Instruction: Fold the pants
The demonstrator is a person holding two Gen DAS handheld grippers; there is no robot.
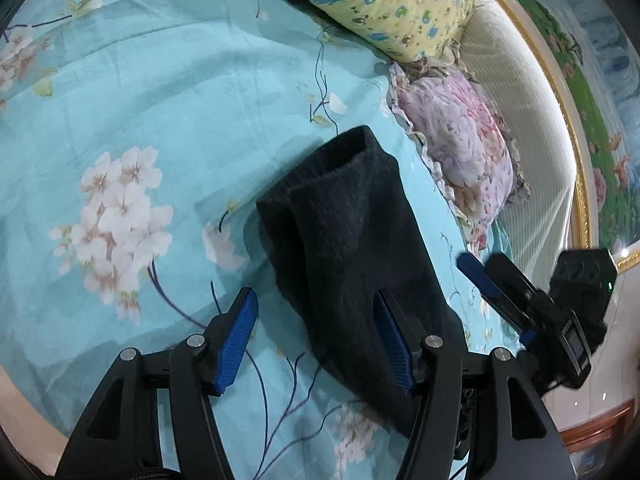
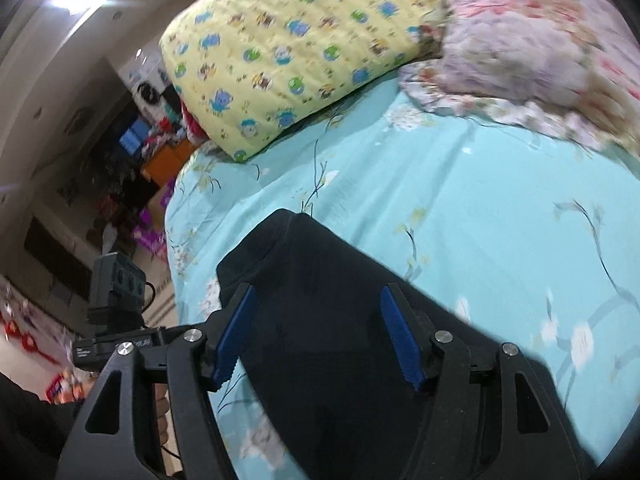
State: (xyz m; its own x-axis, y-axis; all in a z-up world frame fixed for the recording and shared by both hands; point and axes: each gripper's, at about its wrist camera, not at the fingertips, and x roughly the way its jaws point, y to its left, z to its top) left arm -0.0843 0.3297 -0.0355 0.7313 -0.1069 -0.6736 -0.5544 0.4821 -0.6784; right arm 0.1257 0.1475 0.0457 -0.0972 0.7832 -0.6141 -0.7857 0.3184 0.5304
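Dark pants lie on a turquoise flowered bedsheet, legs laid side by side with the cuffs pointing away. My left gripper is open and empty, hovering over the near part of the pants, its right finger over the cloth. My right gripper shows at the right in the left wrist view, beside the pants. In the right wrist view the right gripper is open and empty above the pants, which fill the space between its fingers. The left gripper's body shows at the left there.
A yellow cartoon-print pillow and a pink flowered pillow lie at the head of the bed, before a cream headboard. In the right wrist view the bed's left edge drops to a cluttered room.
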